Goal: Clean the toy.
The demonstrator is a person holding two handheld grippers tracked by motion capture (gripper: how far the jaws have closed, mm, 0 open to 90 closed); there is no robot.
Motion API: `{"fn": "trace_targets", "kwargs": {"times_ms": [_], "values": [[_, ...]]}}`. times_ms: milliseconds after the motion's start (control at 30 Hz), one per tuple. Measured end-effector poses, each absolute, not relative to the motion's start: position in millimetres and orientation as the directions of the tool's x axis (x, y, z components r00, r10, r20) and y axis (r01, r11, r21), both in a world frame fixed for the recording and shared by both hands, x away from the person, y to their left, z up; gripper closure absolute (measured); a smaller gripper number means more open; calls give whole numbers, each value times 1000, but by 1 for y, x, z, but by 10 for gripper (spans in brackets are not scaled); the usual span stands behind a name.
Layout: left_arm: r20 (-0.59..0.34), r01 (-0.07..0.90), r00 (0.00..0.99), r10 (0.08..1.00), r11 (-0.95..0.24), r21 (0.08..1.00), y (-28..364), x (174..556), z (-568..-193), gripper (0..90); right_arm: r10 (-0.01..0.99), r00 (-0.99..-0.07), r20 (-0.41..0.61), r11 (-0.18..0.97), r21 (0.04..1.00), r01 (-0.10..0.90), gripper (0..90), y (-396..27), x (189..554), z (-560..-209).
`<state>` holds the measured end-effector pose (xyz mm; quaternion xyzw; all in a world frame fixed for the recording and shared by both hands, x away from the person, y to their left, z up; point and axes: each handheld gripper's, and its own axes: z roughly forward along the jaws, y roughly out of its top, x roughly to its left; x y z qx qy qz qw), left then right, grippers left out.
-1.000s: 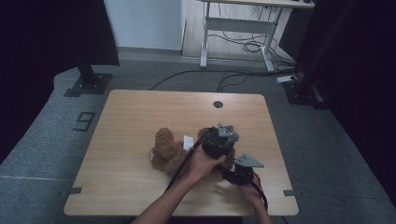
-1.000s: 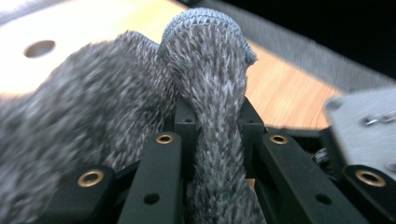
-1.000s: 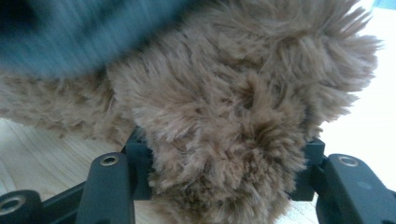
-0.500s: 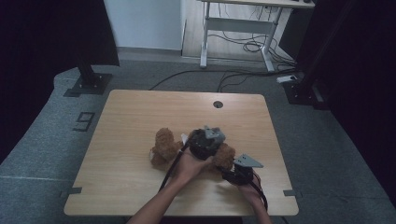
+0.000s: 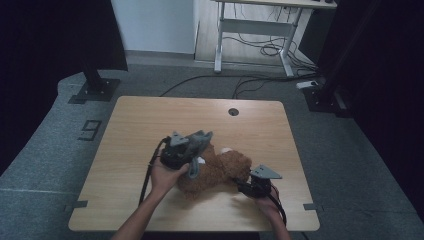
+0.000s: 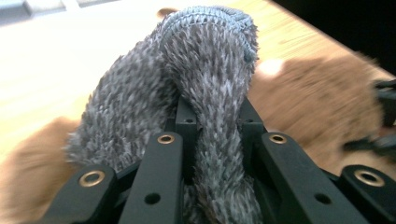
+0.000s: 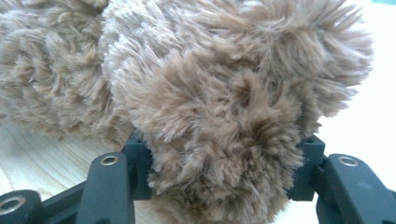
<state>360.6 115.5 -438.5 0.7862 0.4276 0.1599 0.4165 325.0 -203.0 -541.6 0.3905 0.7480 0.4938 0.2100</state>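
On the table (image 5: 150, 120) lies a brown bear (image 5: 220, 172), the right gripper (image 5: 247, 187) clamped on its fuzzy limb, while the left gripper (image 5: 192, 150) pinches a grey cloth (image 6: 205, 93) tight above it.

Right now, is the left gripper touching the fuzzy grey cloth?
Touching. In the left gripper view, the left gripper has its black jaws pinched shut on a fold of the fuzzy grey cloth, which bulges up between them.
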Motion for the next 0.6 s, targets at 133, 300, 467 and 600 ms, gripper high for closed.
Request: {"fn": "trace_targets", "kwargs": {"times_ms": [133, 300, 467, 600], "values": [[-173, 583, 540, 824, -218, 782, 152, 362, -455, 768, 791, -607, 72, 205, 904, 375, 422, -202, 325, -541], [-183, 586, 510, 841, -184, 789, 175, 357, -462, 767, 792, -606, 75, 201, 905, 375, 422, -202, 325, -541], [-174, 595, 480, 860, -174, 785, 186, 357, -463, 765, 791, -607, 75, 202, 905, 375, 422, -202, 325, -542], [-117, 602, 419, 900, -179, 778, 198, 356, -468, 765, 791, -608, 74, 205, 904, 376, 421, -203, 325, -542]]}}
